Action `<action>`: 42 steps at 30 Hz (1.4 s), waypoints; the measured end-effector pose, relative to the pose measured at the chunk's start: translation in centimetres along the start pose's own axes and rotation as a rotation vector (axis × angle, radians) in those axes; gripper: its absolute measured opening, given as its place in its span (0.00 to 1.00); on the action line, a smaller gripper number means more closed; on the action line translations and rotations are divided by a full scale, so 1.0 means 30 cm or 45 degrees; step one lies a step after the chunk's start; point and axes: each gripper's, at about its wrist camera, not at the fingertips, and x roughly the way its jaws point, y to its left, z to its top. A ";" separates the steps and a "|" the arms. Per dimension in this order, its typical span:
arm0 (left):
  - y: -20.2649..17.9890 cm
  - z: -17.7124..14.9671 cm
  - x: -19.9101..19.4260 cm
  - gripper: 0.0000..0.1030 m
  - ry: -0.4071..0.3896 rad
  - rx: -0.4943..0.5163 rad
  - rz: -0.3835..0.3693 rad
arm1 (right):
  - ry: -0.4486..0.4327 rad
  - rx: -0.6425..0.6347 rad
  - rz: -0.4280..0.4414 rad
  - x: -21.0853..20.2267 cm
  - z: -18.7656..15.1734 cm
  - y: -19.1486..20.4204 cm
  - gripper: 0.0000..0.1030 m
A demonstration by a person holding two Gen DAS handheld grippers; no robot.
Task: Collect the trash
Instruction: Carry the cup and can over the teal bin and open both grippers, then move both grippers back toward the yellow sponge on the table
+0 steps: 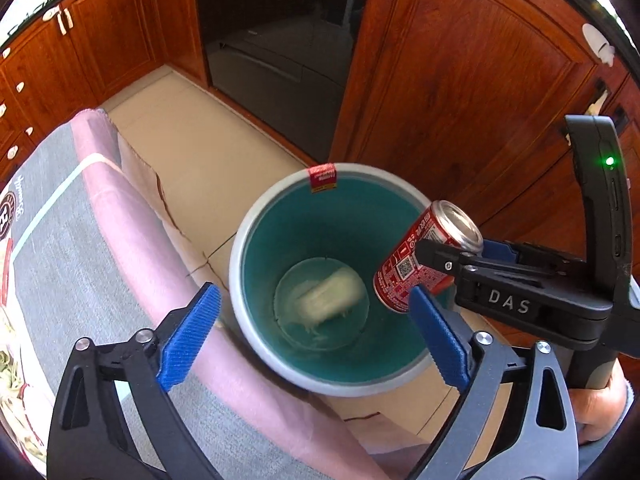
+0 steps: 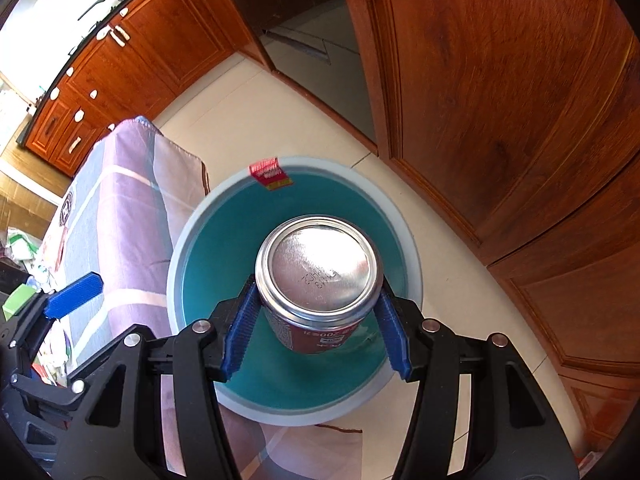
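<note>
Your right tongs (image 2: 316,320) are clamped on a red drink can (image 2: 318,276), one blue pad (image 2: 240,328) pressed to each side of it, at roughly half their spread. The can hangs tilted, its bare silver end turned up toward your right wrist, and it sits straight over the mouth of the bin (image 2: 188,236). From your left wrist you see the same grip from the side: the right tongs (image 1: 416,276) come in from the right, and the can (image 1: 424,256) leans over the bin's right-hand rim.

Your left tongs (image 1: 316,336) stand wide apart with nothing between the pads. The bin (image 1: 240,280) lies directly ahead of them, between the two blue fingers (image 1: 188,336), neither of which touches it. At its bottom, ahead of the left tongs, lies a pale crumpled wad (image 1: 328,300). A red label (image 1: 323,178) hangs over the far rim.

The bin has a grey rim and a teal inside, and stands on the pale tiled floor (image 1: 200,152). Touching its left side, just beside your left finger, is a surface draped in a pink and grey cloth (image 1: 100,240). Beyond the bin, ahead of both tongs, stand wooden cabinets (image 1: 460,72) and a dark appliance door (image 1: 280,40).
</note>
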 end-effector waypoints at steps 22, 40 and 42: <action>0.076 -0.135 -0.191 0.96 -0.007 -0.076 0.041 | 0.067 -0.011 -0.008 -0.078 -0.106 0.107 0.86; 0.424 -0.498 -0.505 0.96 -0.092 -0.324 0.224 | 0.083 -0.278 0.055 -0.165 -0.317 0.516 0.86; 0.503 -0.566 -0.552 0.96 -0.109 -0.385 0.227 | 0.096 -0.323 0.062 -0.161 -0.342 0.580 0.86</action>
